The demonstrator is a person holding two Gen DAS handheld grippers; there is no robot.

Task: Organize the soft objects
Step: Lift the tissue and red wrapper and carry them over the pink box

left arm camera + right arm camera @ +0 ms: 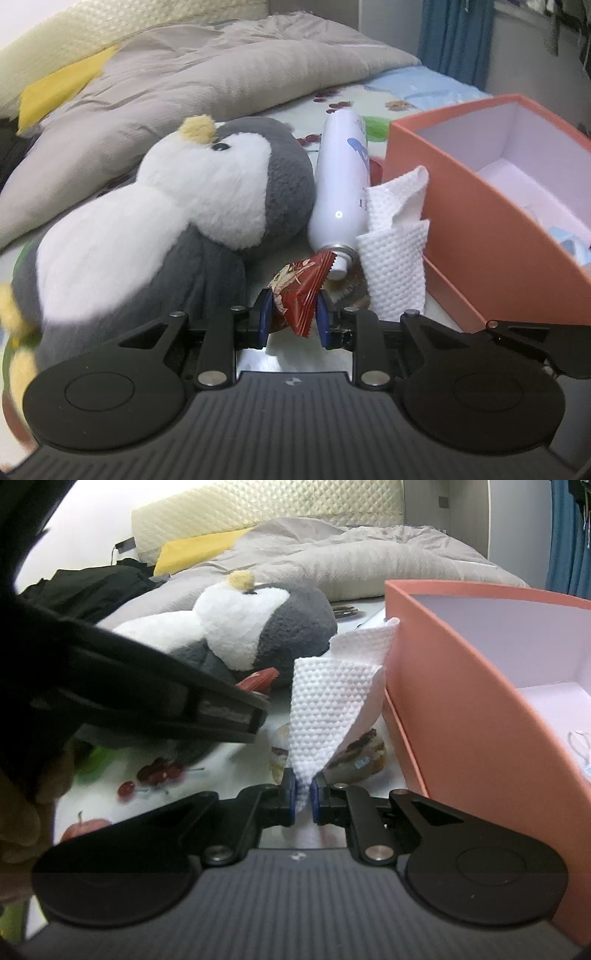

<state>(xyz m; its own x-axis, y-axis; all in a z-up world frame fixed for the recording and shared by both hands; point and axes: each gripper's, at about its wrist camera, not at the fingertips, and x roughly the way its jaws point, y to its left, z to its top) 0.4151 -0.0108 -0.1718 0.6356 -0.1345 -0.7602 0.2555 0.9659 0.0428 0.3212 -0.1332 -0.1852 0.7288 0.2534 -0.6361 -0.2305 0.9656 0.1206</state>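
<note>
My left gripper pinches a crinkled red snack wrapper; my right gripper is clamped on a white embossed paper towel. Both hang beside the open salmon cardboard box, over a fruit-print bedsheet; grey-white plush penguin left of box, beige duvet behind

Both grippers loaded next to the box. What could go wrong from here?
1. The right gripper pinches only a corner of the white textured cloth; it may slip out.
2. The cloth leans on the orange box wall and might snag on the rim.
3. The left gripper's red snack packet looks slick and could twist free.
</note>
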